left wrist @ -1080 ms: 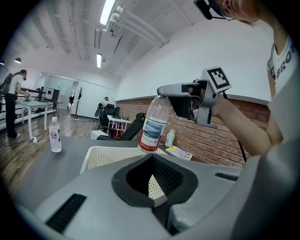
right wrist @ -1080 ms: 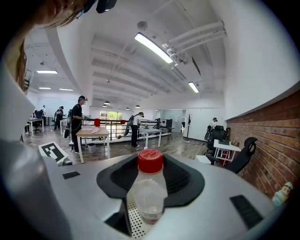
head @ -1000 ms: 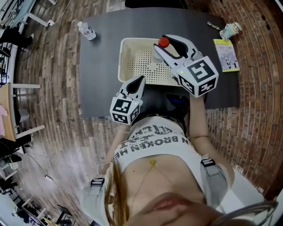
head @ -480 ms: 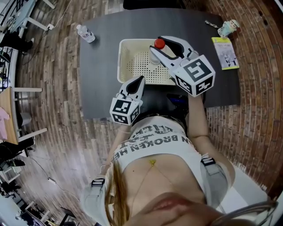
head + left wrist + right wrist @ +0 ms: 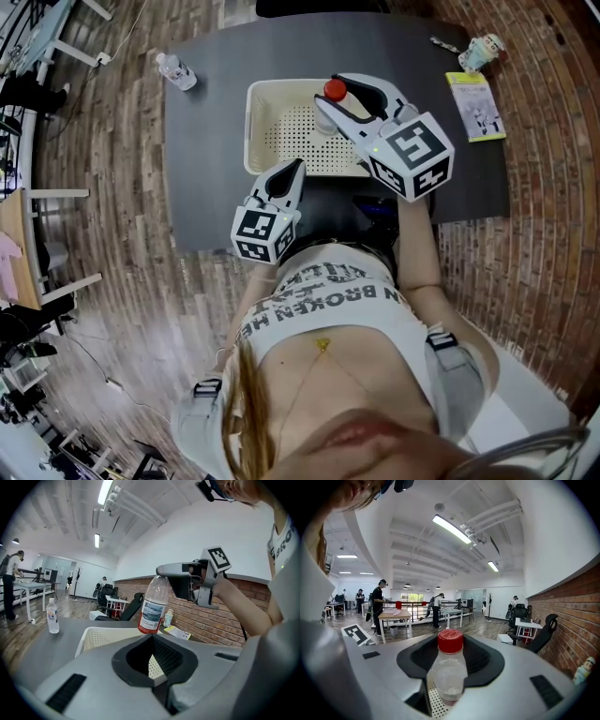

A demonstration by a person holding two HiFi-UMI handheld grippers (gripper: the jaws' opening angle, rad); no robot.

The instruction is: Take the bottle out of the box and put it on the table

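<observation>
Far to the left of the box, a small water bottle point(image 5: 176, 71) stands alone on the dark grey table point(image 5: 211, 141) and plays no part in this step. At the box's near left corner is the left gripper point(image 5: 298, 167). Its jaws are drawn together with nothing between them, and it points towards the box without touching it. The white perforated box point(image 5: 251, 131) sits in the middle of the table and looks empty apart from what hangs over it. Above its right half, the right gripper point(image 5: 345, 99) is clenched on the clear, red-capped bottle point(image 5: 334, 92), with its pads on the shoulder just under the cap. The bottle hangs upright, long axis vertical, cap up. In the right gripper view the box's perforated floor shows directly below the bottle, so the bottle is over the box and not over the table. The left gripper's body hides the bottle's base, so whether it has cleared the rim cannot be told. To the right of the box, well apart from it, lie a yellow-green booklet point(image 5: 481, 105) and, further back, a small figurine point(image 5: 483, 49). The coming move probably turns on one thing: the nearest bare table is just beyond the box's right wall, on the holding hand's own side, so the bottle should cross that wall upright and go down between box and booklet.
</observation>
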